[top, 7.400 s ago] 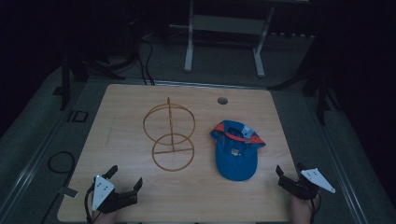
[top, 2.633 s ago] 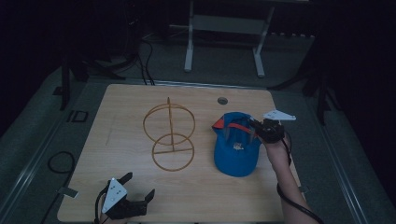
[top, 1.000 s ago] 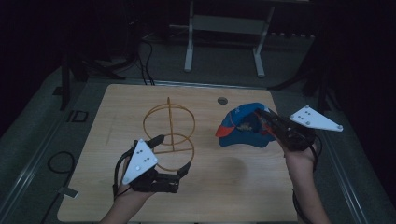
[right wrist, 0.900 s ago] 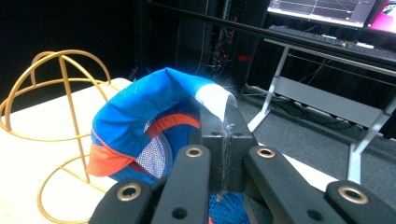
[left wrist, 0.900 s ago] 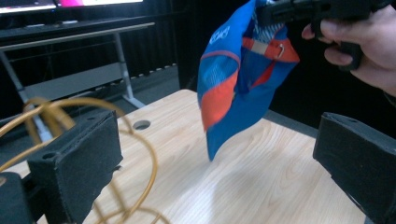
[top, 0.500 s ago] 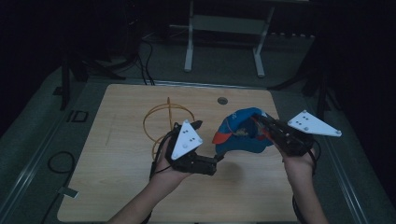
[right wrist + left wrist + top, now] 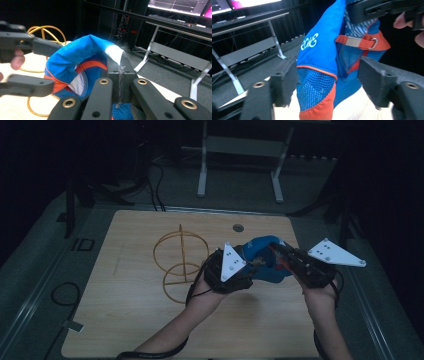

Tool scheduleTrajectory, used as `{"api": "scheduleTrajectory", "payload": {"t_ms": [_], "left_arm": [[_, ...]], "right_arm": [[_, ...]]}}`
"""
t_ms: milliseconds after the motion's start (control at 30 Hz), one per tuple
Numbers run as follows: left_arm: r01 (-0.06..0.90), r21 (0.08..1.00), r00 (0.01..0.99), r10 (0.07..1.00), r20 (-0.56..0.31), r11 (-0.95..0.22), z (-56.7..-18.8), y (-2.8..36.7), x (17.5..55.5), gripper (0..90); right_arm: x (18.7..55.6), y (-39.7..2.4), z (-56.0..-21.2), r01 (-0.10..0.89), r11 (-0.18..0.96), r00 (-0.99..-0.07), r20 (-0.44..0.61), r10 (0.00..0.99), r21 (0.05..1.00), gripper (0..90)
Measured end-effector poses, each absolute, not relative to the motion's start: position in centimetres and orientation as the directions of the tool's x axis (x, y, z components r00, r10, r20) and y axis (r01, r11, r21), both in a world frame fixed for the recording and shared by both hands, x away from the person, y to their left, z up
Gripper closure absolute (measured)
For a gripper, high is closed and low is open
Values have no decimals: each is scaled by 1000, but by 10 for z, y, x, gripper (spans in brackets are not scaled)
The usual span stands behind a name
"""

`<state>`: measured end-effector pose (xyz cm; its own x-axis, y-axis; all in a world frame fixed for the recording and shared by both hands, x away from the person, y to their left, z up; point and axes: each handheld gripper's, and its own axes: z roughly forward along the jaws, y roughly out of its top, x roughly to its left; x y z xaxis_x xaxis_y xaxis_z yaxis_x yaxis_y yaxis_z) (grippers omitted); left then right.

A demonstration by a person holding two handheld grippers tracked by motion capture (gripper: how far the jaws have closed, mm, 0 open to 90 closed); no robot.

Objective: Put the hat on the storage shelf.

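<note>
Pinching a fold of cloth between closed jaws, the right gripper [image 7: 292, 261] holds the blue-and-orange fabric mesh cap [image 7: 262, 262] above the pale wooden table [image 7: 125, 310]. The left gripper [image 7: 327, 82] stands open astride the cap's edge. Soft and light, it should suit a rim grip. White lettering is unreadable. Farther off sits a yellow wire-hoop stand [image 7: 180, 260].

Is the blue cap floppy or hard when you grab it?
Probably floppy: the blue cap folds and droops where the right gripper pinches it. Its mesh panels look thin, so it is likely light. The left gripper stands open around it.
</note>
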<state>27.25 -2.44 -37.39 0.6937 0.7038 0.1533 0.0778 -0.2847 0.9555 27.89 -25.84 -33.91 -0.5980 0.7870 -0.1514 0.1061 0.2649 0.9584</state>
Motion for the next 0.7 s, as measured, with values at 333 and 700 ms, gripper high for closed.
{"api": "scheduleTrajectory", "payload": {"t_ms": [333,700], "left_arm": [[94,945,646,742,180,-312,-365,-23,282,851],[67,934,645,730,228,-351,-361,-20,284,875]], "right_arm": [[273,-261,-340,102,270,-608,-154,779,958,895],[263,-263,-349,113,251,-637,-124,761,961,894]]}}
